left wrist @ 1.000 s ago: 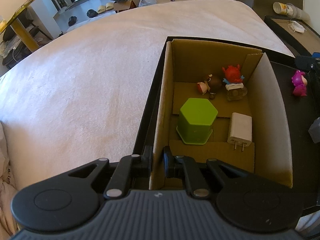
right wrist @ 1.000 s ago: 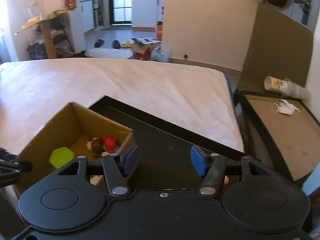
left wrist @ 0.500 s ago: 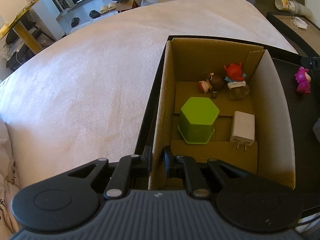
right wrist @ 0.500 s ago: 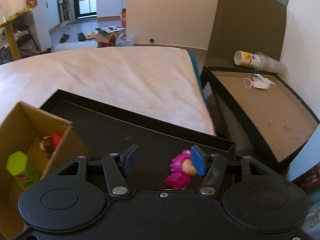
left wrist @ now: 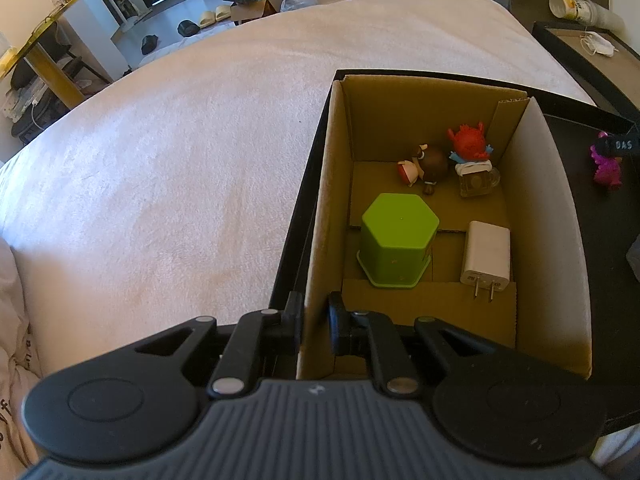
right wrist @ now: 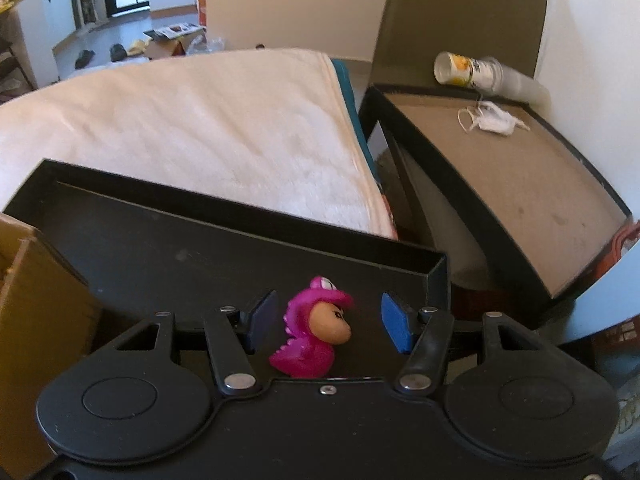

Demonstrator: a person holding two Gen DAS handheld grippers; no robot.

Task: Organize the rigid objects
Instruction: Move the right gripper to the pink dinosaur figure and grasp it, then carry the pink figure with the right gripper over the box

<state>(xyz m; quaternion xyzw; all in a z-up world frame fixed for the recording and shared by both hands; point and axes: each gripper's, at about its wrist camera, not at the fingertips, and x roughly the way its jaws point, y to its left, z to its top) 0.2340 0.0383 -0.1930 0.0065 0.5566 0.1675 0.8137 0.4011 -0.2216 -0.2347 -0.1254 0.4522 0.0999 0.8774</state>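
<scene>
Left claw pinches the cardboard box wall; right claw is spread around the pink figurine, which stands right of the box, untouched

Matt corrugated cardboard box — glossy plastic pink figurine, fuzzy blanket.

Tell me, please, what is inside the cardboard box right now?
Inside the cardboard box: a green hexagonal container, white charger and two figurines. The container's contents are hidden.
</scene>
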